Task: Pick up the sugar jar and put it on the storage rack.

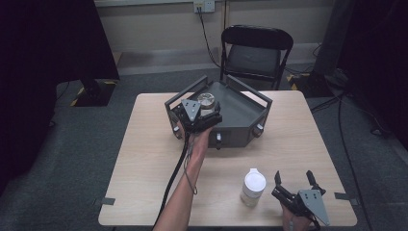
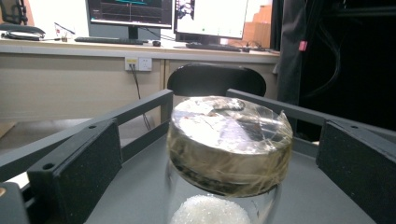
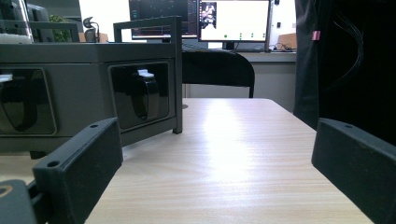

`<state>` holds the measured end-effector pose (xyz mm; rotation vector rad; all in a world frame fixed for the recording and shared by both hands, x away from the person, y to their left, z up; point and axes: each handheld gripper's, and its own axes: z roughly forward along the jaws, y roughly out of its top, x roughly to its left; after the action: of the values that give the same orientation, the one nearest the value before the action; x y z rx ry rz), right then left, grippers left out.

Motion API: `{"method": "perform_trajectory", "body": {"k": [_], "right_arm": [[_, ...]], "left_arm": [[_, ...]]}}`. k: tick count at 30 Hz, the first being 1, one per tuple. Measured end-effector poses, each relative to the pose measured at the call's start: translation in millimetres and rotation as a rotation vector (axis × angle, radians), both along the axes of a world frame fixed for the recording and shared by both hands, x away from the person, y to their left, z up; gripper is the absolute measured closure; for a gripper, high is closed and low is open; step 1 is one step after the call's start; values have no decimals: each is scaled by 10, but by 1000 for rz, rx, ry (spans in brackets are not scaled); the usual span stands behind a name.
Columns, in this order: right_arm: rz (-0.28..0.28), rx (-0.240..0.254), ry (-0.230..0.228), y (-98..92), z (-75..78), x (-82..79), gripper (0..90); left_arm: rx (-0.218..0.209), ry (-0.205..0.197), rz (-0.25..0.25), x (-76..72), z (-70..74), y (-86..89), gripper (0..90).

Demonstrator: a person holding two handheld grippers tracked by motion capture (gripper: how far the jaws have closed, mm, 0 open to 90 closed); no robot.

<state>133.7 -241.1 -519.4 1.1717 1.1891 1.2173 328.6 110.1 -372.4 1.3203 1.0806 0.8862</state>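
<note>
Glass jar (image 2: 229,149) on the grey tray (image 2: 140,196) looks smooth, slippery and breakable; left hand-held gripper (image 1: 201,114) stands wide open around it, holding nothing. Take its straight sides below the lid.

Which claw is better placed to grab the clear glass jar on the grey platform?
Left. The left claw stands open around the clear glass jar on the grey platform; the right claw waits open near the table's front edge.

White lidded container (image 1: 253,186) standing on the wooden counter (image 1: 144,159) near its front edge. Black folding chair (image 1: 255,52) behind the counter's far edge; wall socket (image 1: 204,6) with a cable above it. Monitors (image 2: 211,17) and keyboard (image 2: 108,40) on a desk in the background.
</note>
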Motion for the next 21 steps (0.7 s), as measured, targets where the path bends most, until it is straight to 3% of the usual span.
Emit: {"method": "perform_trajectory", "body": {"k": [7,11,14,17,21], "right_arm": [[-1,0,0,2,0,0,7],[-3,-1,0,4,0,0,7],[-3,-1,1,6,2,0,7],[-3,0,1,6,1,0,7],[-3,1,0,7,1,0,7]], "left_arm": [[30,-22,-2,-83,4,-11,0],[-7,-32,-32,-131,-39,56,0],[34,-50,-26,-191,-72,58,0],[20,-41,-34,-237,-98,109,0],[27,-61,-34,-322,-163,148,0]]}}
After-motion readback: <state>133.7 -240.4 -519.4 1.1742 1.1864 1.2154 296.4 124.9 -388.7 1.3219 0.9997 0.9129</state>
